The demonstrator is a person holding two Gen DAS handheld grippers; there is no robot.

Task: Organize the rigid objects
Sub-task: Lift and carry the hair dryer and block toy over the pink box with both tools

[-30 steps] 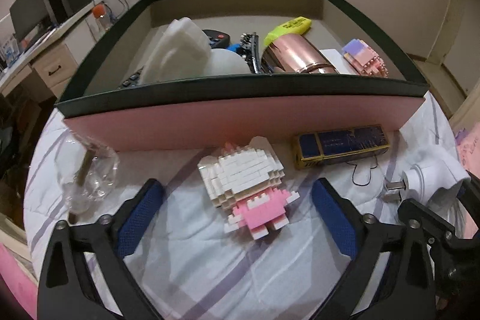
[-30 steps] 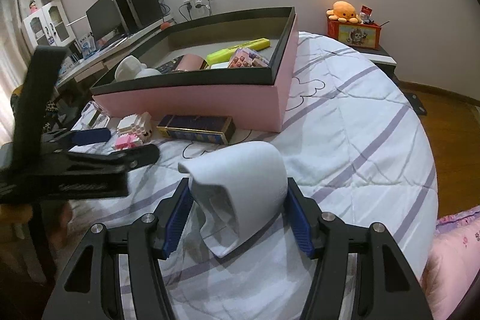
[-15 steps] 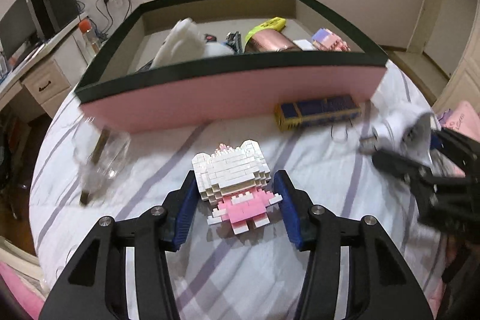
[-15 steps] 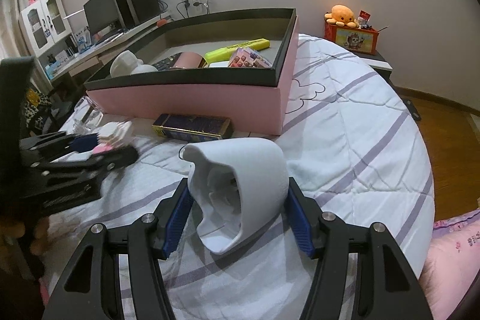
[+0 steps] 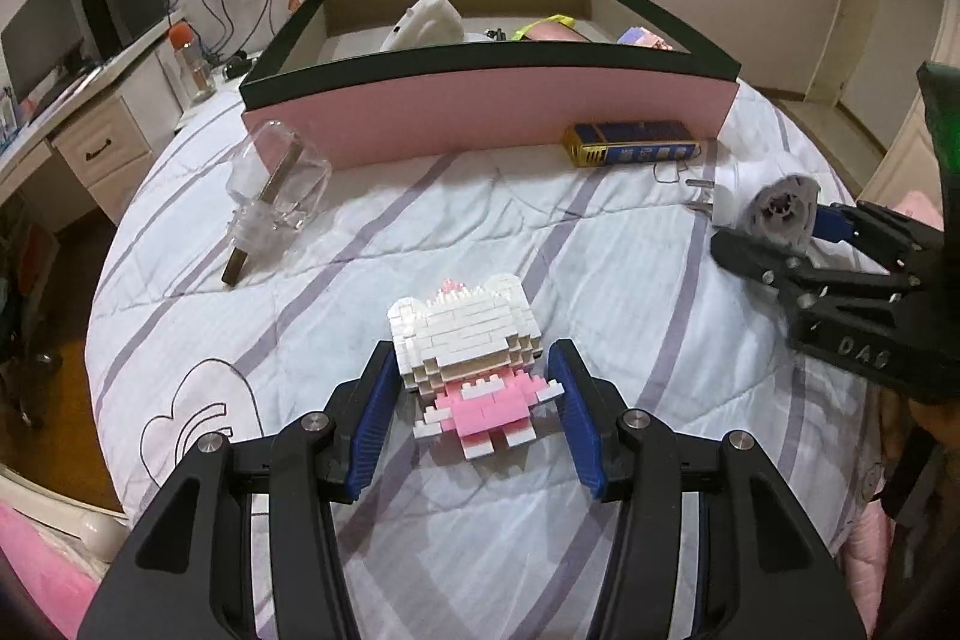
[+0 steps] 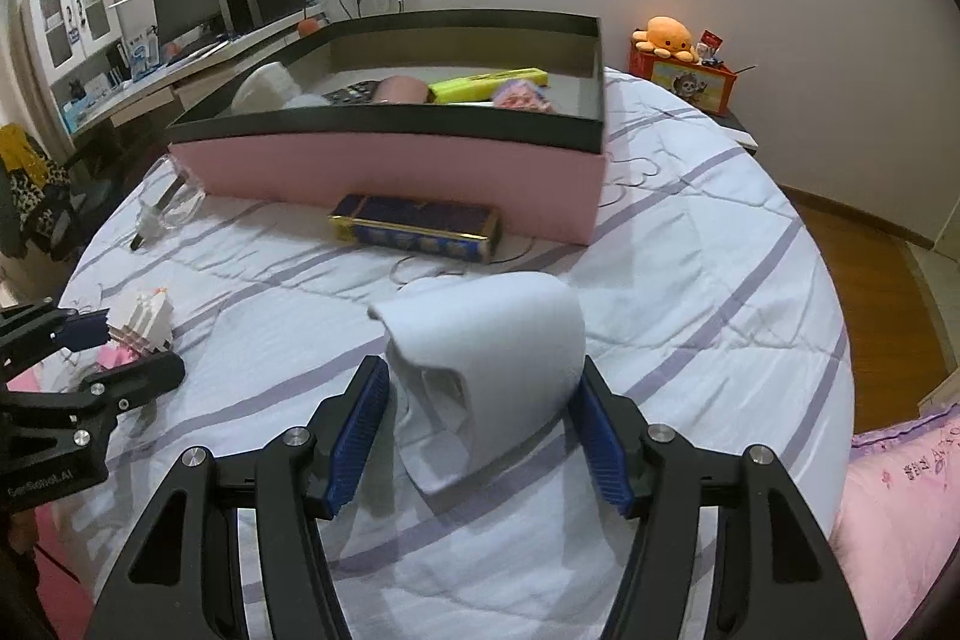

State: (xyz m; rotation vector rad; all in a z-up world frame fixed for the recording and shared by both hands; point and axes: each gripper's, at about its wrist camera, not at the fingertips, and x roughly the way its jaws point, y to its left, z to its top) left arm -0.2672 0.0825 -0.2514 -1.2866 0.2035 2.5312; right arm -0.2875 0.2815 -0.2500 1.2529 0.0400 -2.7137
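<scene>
While angled down over the white quilt with purple stripes (image 5: pixel 420 232), grips a white-and-pink toy-brick cat figure (image 5: pixel 462 334) in the left gripper (image 5: pixel 473 352). Jaws just closed in from a wider spread, with the figure between them. Blue ribbed pads (image 5: pixel 375 418) pressed on either side of the wide white head, with the pink body and small feet pointing back toward the camera. From the right wrist view, shows the same figure (image 6: pixel 141 322) pinched at the tips of the black fingers, at the left edge, just above the quilt.

Holds a white curved plastic housing (image 6: pixel 498 334) in the right gripper (image 6: pixel 480 369), clamped at both flanks by the blue pads, its hollow underside turned toward the lens. From the left wrist view, shows that housing (image 5: pixel 780 214) end-on as a round grey face with metal prongs sticking out to the left, close over the quilt, well to the right of the brick figure.

Beyond both grippers, well apart from the held things: a large rectangular box with pink outer walls and a black rim (image 5: pixel 492 118), already containing several items. Against its near wall, a flat blue-and-gold tin (image 5: pixel 630 142) lying on the quilt. Near its left corner, a clear glass bottle (image 5: pixel 279 184) on its side with a brown stick through it.
</scene>
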